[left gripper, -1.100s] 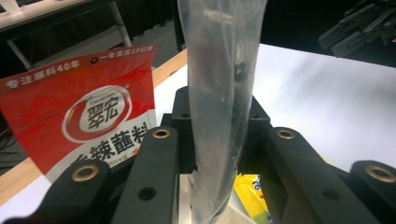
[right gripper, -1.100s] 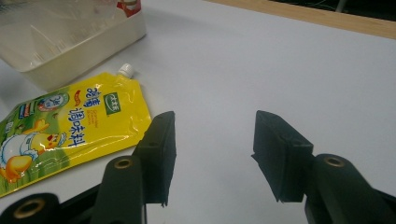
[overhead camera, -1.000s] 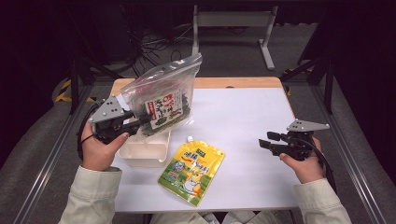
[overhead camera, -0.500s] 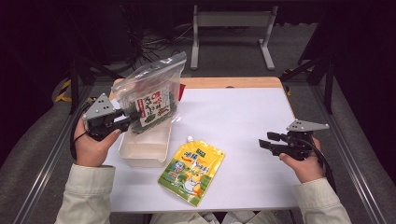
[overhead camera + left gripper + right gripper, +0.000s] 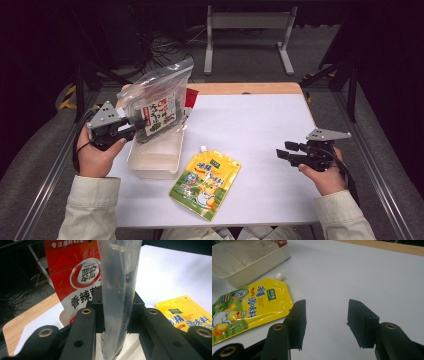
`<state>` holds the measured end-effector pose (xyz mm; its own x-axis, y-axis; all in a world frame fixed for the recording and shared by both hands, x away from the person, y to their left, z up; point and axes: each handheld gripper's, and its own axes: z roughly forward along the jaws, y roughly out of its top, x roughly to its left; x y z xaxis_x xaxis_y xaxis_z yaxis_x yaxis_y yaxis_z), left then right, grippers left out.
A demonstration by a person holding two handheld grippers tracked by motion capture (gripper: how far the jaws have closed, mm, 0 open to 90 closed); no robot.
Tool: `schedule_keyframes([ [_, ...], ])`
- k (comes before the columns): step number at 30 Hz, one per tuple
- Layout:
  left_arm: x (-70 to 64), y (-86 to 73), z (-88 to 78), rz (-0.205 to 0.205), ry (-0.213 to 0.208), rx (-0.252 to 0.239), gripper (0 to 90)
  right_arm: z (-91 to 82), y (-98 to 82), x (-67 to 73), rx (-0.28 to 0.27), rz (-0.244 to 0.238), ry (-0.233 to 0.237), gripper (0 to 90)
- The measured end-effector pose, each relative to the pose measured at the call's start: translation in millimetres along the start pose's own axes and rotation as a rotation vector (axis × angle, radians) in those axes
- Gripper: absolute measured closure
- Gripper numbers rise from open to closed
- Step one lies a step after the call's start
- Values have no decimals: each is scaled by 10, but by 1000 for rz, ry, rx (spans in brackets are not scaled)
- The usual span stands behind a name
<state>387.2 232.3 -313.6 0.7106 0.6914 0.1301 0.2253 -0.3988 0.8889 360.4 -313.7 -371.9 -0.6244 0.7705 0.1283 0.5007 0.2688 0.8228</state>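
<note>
The left gripper (image 5: 131, 125) pinches the clear bag (image 5: 156, 102) above the tub (image 5: 155, 161), seemingly mid-placement, needing lowering next, while the right gripper (image 5: 284, 152) waits spread, empty.

Clear plastic zip bag (image 5: 156, 102) with green-and-red printed packet inside, flat yellow spouted pouch (image 5: 206, 181) with cartoon duck print, cream plastic tray (image 5: 156, 157), red sachet (image 5: 75, 277) with white letters, white tabletop (image 5: 260, 130)

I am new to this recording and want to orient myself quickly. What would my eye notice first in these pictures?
First, the clear plastic bag with a green snack packet inside, held up at the table's left by the left gripper, whose jaws pinch it above the white tray. Next, the bright yellow spouted pouch lying flat near the table's front edge. At the right, the right gripper hovers open, holding nothing.
</note>
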Motion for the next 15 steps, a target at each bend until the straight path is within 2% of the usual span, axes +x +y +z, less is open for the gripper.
schedule_keyframes([
  [15,59,-99,94,-17,-7,13,739,20,-5,-5,-5,11,13,505],
])
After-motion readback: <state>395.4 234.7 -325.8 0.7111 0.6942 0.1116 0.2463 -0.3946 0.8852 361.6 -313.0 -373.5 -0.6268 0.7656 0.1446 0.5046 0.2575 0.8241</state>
